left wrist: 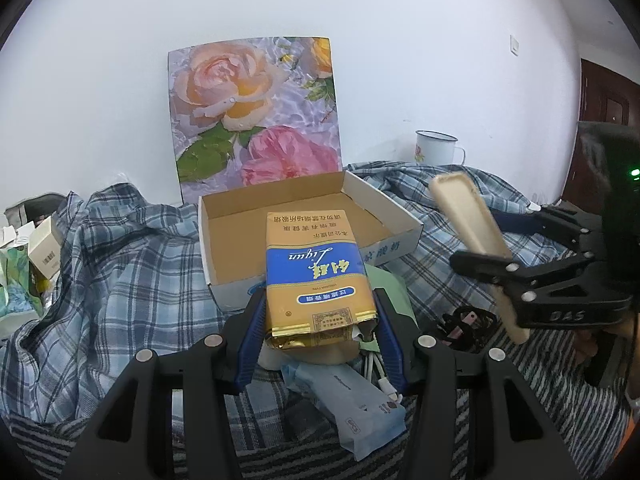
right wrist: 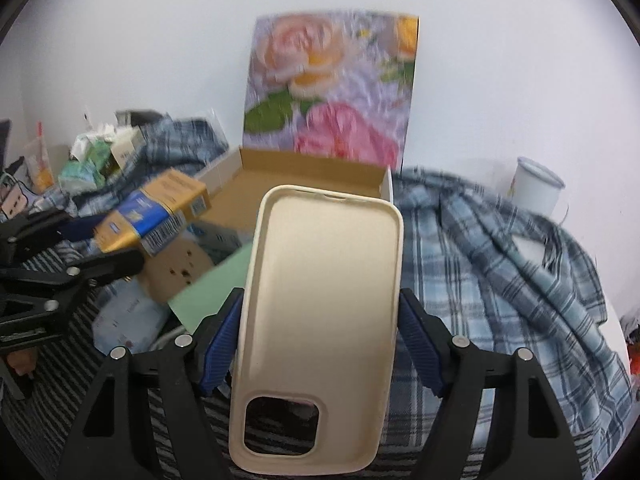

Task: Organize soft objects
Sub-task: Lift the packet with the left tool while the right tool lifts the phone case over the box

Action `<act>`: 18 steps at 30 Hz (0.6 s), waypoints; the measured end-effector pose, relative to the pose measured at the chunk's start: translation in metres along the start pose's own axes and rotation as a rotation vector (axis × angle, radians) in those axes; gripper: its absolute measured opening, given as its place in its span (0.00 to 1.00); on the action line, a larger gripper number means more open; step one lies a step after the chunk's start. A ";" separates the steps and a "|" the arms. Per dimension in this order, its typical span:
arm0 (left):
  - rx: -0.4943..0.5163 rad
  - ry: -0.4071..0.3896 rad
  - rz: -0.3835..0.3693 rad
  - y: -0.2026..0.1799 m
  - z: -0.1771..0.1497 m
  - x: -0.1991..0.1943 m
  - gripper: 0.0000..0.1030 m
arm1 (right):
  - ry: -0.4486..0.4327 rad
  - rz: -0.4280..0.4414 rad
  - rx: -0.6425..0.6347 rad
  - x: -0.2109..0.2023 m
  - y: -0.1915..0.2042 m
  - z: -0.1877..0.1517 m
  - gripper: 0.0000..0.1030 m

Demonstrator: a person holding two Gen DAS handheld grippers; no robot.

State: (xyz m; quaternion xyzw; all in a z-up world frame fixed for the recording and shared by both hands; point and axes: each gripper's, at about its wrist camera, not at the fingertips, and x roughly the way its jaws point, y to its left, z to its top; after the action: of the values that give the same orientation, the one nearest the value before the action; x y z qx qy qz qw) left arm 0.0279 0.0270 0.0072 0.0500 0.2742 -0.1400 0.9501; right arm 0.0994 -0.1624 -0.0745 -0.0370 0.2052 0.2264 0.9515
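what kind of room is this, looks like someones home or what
Probably a lived-in room at home, maybe a bedroom: a plaid sheet rumpled over the surface, an enamel mug by the bare wall, and a wooden door.

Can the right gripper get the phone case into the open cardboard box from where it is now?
Probably yes. The right gripper holds the phone case facing the cardboard box, which looks empty. The left gripper with its gold packet sits off to the side.
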 end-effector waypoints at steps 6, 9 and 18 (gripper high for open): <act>-0.001 -0.036 0.023 0.000 0.005 -0.007 0.52 | -0.112 0.028 -0.010 -0.021 0.000 0.011 0.71; 0.005 -0.048 0.044 -0.001 0.010 -0.016 0.52 | -0.147 0.046 -0.022 -0.031 0.000 0.020 0.71; -0.014 -0.189 0.043 -0.003 0.058 -0.068 0.52 | -0.269 0.082 -0.061 -0.067 0.004 0.056 0.71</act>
State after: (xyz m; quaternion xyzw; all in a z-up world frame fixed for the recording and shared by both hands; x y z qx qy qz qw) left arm 0.0010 0.0300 0.0930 0.0358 0.1831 -0.1219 0.9749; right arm 0.0643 -0.1778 0.0034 -0.0271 0.0701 0.2740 0.9588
